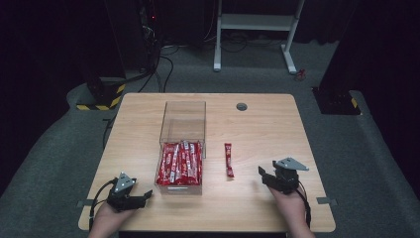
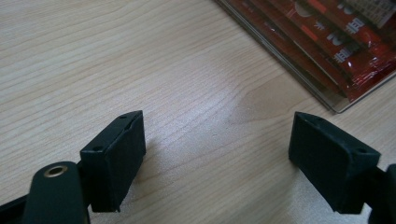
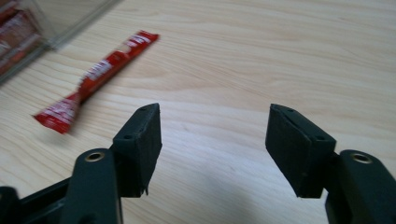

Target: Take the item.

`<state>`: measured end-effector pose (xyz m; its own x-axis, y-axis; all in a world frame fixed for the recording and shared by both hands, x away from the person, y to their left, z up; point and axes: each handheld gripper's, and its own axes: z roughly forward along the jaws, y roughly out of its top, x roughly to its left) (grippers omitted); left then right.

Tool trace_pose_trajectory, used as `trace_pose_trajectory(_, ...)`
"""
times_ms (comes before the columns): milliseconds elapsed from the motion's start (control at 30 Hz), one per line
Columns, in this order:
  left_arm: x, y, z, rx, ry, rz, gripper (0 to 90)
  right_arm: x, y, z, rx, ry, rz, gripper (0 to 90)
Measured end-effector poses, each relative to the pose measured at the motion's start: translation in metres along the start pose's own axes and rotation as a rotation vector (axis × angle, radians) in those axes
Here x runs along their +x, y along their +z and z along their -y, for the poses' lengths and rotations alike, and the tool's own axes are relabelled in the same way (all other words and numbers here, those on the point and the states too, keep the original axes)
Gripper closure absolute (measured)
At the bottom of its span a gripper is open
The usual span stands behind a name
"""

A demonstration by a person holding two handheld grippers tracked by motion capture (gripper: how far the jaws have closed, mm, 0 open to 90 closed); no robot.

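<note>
Wooden table [image 1: 257,129], one loose red packet [image 1: 229,159], two grippers (fingers wide apart, empty).

Left gripper [image 1: 143,195] and right gripper [image 1: 263,174] showing black jaws, grey three-cornered plates, brass-ringed screw holes, trailing black cables

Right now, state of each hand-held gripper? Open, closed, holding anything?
Left hand-held gripper: open, jaws wide apart, empty, above bare table.
Right hand-held gripper: open, empty; the loose red sachet lies ahead, untouched.
</note>
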<state>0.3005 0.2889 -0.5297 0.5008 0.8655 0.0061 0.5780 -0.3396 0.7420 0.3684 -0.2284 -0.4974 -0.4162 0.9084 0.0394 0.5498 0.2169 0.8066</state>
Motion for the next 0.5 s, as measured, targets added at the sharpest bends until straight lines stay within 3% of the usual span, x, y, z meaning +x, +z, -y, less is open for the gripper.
trace_pose_trajectory(267, 0.0, 0.0, 0.0, 0.0, -0.001, -0.002, 19.2, -0.025, -0.008, 0.018, 0.065, 0.016, 0.063, 27.9)
trace_pose_trajectory(500, 0.0, 0.0, 0.0, 0.0, 0.002, -0.002, 19.2, -0.035, -0.011, 0.033, 0.13, 0.035, 0.104, 24.2)
